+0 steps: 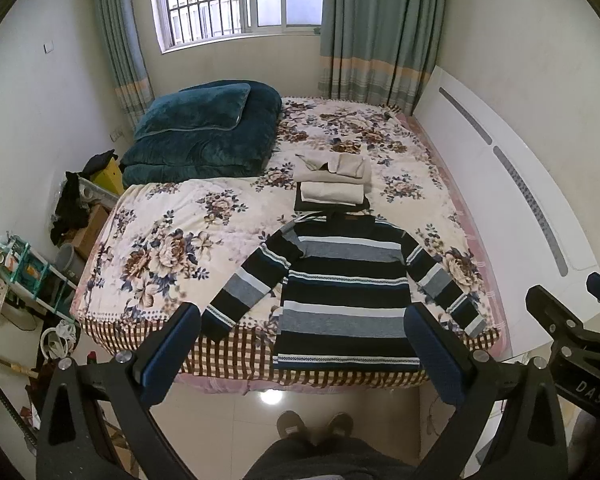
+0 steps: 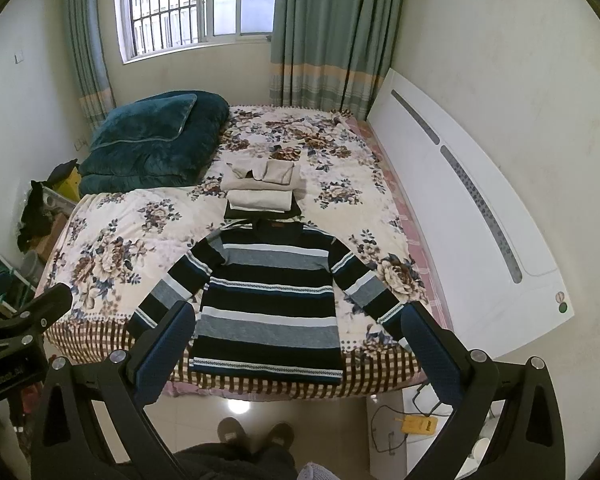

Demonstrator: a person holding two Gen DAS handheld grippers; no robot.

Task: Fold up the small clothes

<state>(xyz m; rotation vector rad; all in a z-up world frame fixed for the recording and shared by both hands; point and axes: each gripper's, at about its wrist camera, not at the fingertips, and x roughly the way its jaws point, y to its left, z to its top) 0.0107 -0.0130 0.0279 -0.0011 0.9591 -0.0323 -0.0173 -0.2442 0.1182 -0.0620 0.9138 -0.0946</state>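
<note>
A navy, grey and white striped sweater (image 1: 344,288) lies flat on the bed with both sleeves spread, its hem at the near edge; it also shows in the right wrist view (image 2: 272,292). Behind its collar sits a stack of folded beige and dark clothes (image 1: 334,184), seen also in the right wrist view (image 2: 262,188). My left gripper (image 1: 300,344) is open and empty, held above the floor in front of the hem. My right gripper (image 2: 296,340) is open and empty, also short of the hem. Each gripper shows at the other view's edge.
The bed (image 1: 148,240) has a floral cover, with a folded teal quilt and pillow (image 1: 204,132) at the back left. A white headboard (image 1: 500,184) runs along the right. Cluttered shelves and boxes (image 1: 32,272) stand left. A yellow device with cables (image 2: 420,426) lies on the floor.
</note>
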